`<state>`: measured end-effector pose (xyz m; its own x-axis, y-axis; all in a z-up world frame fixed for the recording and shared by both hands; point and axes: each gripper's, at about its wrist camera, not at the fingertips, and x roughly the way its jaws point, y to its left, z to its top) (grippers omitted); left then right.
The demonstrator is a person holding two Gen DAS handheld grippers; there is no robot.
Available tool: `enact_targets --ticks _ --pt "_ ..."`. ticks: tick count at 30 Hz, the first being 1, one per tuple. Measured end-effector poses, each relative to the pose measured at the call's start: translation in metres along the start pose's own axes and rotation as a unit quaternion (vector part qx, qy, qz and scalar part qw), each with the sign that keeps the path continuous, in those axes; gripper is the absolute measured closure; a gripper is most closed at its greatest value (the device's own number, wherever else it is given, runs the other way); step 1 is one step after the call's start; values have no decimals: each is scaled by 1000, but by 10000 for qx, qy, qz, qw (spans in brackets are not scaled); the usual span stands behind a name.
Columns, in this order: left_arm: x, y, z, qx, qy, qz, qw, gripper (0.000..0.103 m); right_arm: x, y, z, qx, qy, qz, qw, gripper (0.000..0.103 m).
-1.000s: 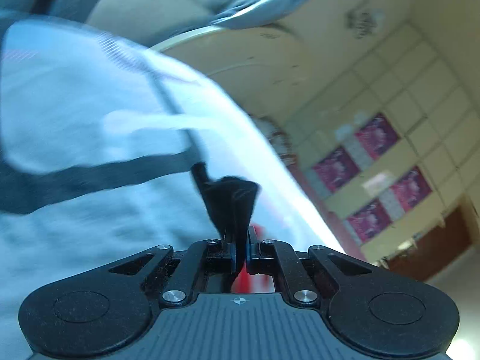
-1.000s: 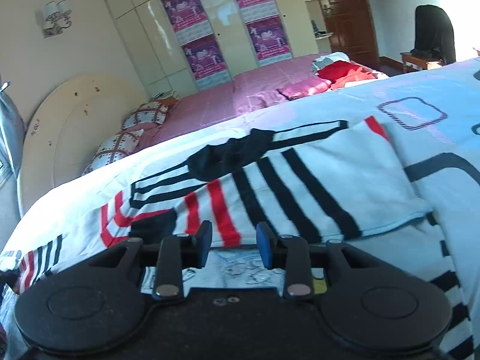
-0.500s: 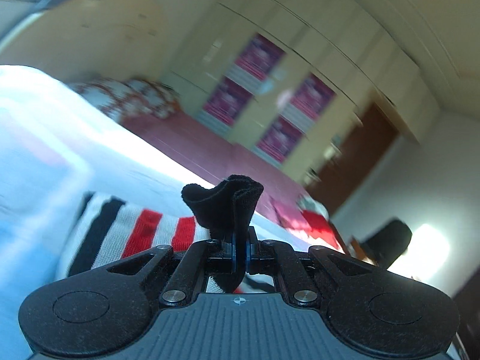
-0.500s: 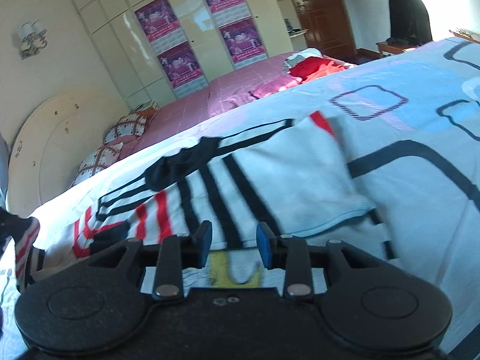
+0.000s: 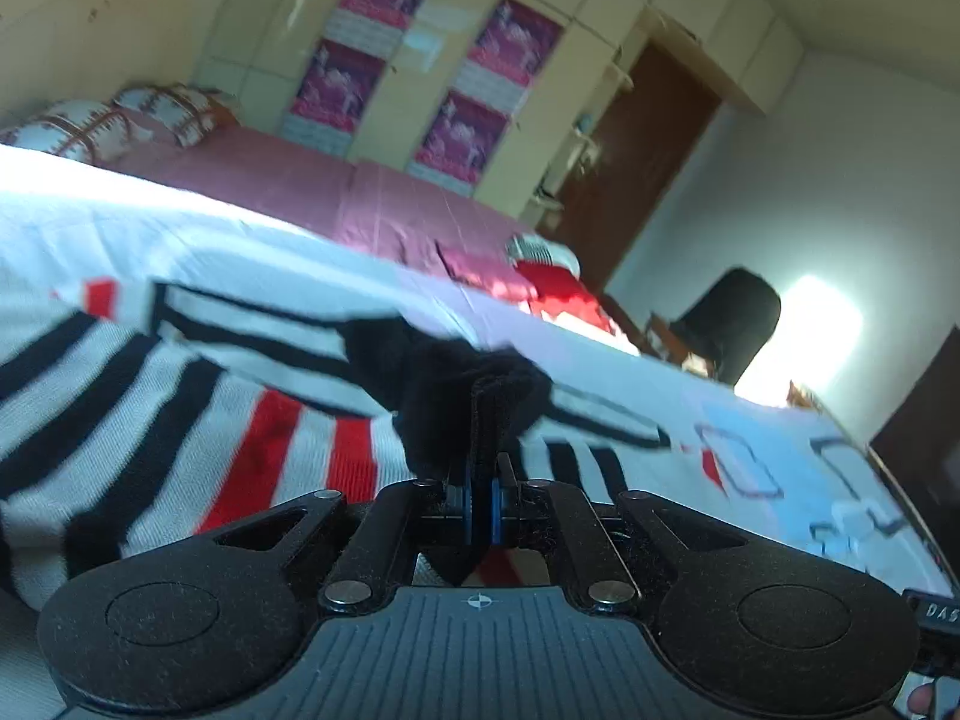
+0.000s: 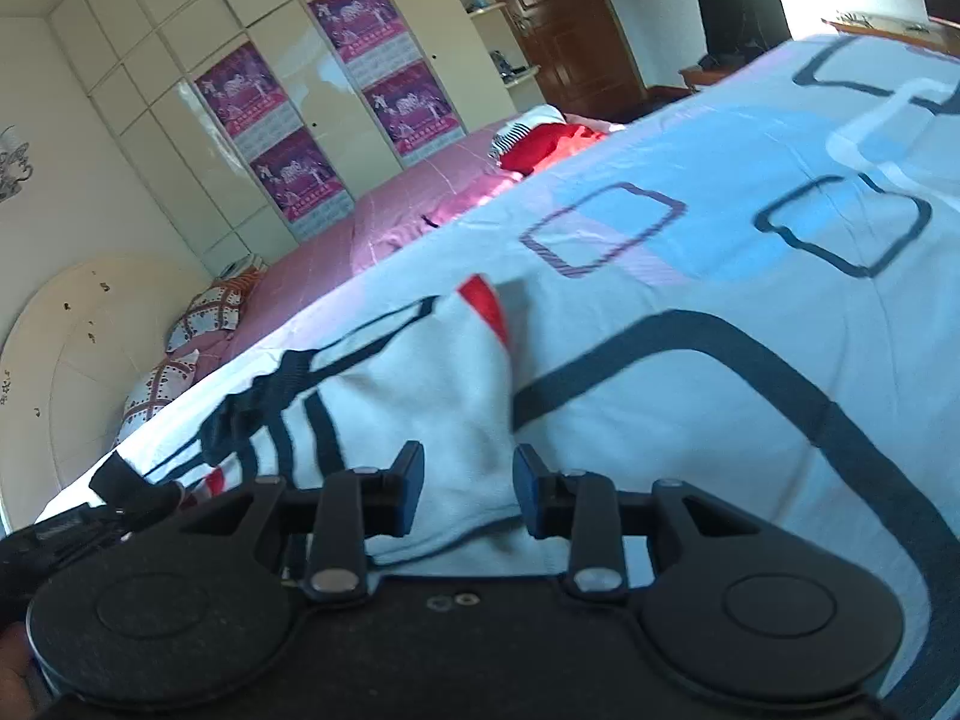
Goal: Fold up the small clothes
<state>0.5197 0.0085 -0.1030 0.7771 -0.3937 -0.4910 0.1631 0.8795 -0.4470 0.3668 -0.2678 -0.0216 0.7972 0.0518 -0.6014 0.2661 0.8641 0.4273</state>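
Note:
A small white garment with black and red stripes (image 5: 180,420) lies on the pale blue bedspread (image 6: 750,240). My left gripper (image 5: 480,483) is shut on the garment's black cuff (image 5: 468,384) and holds it over the striped body. In the right wrist view the garment (image 6: 420,396) lies partly folded, white side up. My right gripper (image 6: 465,495) is open and empty, its fingers low over the garment's near edge. The left gripper's tip (image 6: 114,504) shows at the left edge of that view.
A pink bed (image 5: 336,198) with patterned pillows (image 5: 108,120) lies beyond. Red clothes (image 6: 546,144) sit on its far end. Cream wardrobes with purple posters (image 6: 336,114), a brown door (image 6: 558,18) and a dark chair (image 5: 726,324) stand behind.
My left gripper swung up and across with the black cuff, bringing it over the striped body. My right gripper moved right along the garment's near edge, staying open.

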Motion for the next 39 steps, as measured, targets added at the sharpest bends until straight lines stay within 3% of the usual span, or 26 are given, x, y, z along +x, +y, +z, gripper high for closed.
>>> enact_targets --ticks 4,6,7,8,9,11,15,18,22,25,27,28,31,34,36,39 --pt "20 -18 -15 226 365 157 9990 97 2 -9 2 29 97 40 9999 67" --pt "15 -25 -17 469 276 168 9984 77 2 -10 4 40 110 130 9998 62" --pt "11 -28 -16 509 285 -20 9983 52 1 -9 4 39 106 190 9998 58" --pt "4 -33 -16 536 254 -159 9981 34 2 -7 5 32 98 255 9996 56" --pt "-6 -39 -18 629 163 -113 9978 31 3 -4 6 32 95 334 9994 56" --pt "-30 -48 -22 916 -17 4 9958 31 8 7 6 73 152 537 9984 56" --pt "-84 -21 -26 663 -253 235 9972 32 32 40 1 192 532 1127 9920 55" --pt "-130 17 -38 533 -433 743 9949 32 57 69 -9 232 851 1445 9856 55" --pt "-173 68 -44 232 -611 1562 9856 32 91 94 -21 473 1192 1691 9772 55" --pt "-173 96 -36 27 -555 1845 9813 32 109 106 -26 444 1245 1520 9795 64" --pt "-165 103 -29 62 -501 1739 9835 32 110 115 -25 210 1152 1376 9835 85" --pt "-155 106 -27 136 -276 1660 9856 31 110 119 -24 52 1113 1305 9852 96" --pt "-133 108 -27 222 -108 1657 9859 32 96 129 -20 -327 858 1272 9876 96" --pt "-128 105 -30 209 -141 1726 9847 32 68 135 -8 -647 263 1213 9902 96" --pt "-127 107 -31 107 -185 1717 9849 38 53 128 3 -644 -16 1095 9919 96" --pt "-132 113 -32 -91 -333 1627 9861 56 46 115 11 -668 5 1018 9926 96"
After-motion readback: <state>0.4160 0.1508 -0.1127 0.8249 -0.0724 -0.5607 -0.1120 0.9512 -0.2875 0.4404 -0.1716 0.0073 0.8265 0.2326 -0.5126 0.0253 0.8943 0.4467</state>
